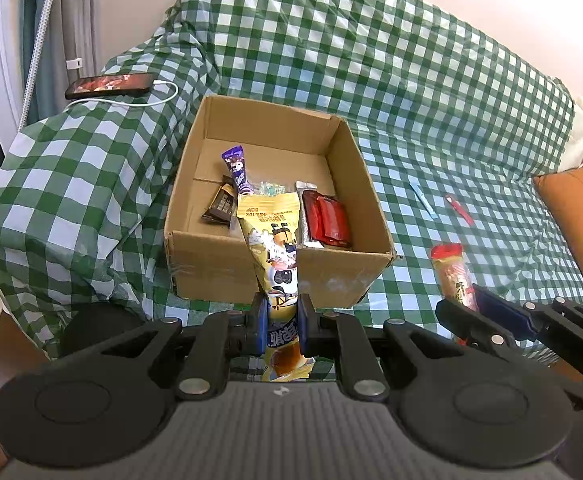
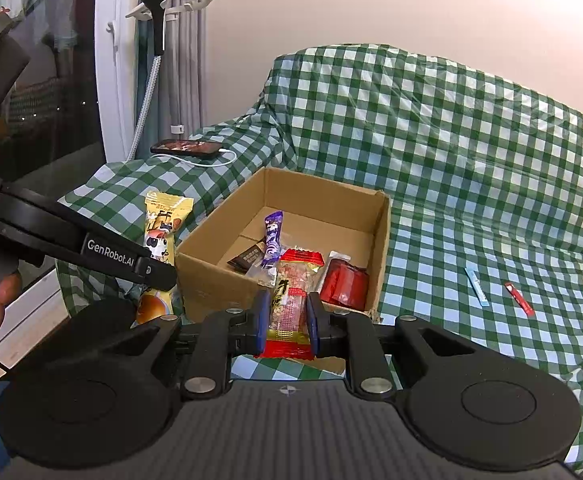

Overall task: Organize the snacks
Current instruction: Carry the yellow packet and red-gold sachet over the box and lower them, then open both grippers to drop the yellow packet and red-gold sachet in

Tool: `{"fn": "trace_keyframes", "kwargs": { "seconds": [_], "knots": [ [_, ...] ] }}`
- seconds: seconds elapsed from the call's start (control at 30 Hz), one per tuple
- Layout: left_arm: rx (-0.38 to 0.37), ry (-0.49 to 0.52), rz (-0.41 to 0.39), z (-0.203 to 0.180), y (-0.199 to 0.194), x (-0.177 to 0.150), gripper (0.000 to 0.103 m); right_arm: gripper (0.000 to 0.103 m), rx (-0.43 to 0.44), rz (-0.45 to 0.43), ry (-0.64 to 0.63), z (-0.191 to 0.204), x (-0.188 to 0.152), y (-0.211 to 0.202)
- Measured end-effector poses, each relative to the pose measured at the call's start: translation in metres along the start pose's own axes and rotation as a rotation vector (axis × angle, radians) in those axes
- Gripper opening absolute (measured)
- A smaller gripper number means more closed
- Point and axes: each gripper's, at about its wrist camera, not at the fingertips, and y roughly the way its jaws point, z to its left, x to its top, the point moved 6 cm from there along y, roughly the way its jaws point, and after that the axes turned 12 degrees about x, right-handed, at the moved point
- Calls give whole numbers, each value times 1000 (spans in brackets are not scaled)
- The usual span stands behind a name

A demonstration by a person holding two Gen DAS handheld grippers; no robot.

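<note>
An open cardboard box (image 1: 207,264) (image 2: 207,280) stands on the green checked sofa cover. Inside lie a purple packet (image 1: 236,170) (image 2: 272,238), a dark brown packet (image 1: 221,206) (image 2: 247,258), a clear wrapped sweet (image 1: 269,189) and a red packet (image 1: 327,220) (image 2: 345,284). My left gripper (image 1: 282,320) is shut on a yellow snack packet (image 1: 271,236) (image 2: 163,224), held just before the box's near wall. My right gripper (image 2: 287,316) (image 1: 471,304) is shut on a red-ended snack bar (image 2: 291,300) (image 1: 451,272), also at the near wall.
A thin blue stick (image 1: 423,200) (image 2: 476,286) and a small red stick (image 1: 460,210) (image 2: 520,299) lie on the seat right of the box. A phone (image 1: 109,85) (image 2: 185,148) on a white cable rests on the armrest. An orange cushion (image 1: 579,224) lies far right.
</note>
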Motion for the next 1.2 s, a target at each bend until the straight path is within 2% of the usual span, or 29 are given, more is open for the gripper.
{"fn": "trace_keyframes", "kwargs": {
  "seconds": [0.63, 0.87, 1.2],
  "knots": [
    [2, 3, 59, -6, 37, 15, 16, 21, 4, 75, 29, -19, 0, 28],
    [-1, -3, 36, -9, 57, 53, 16, 21, -11, 69, 61, -52, 20, 48],
    [-31, 13, 19, -18, 110, 112, 16, 21, -25, 24, 76, -73, 59, 115]
  ]
}}
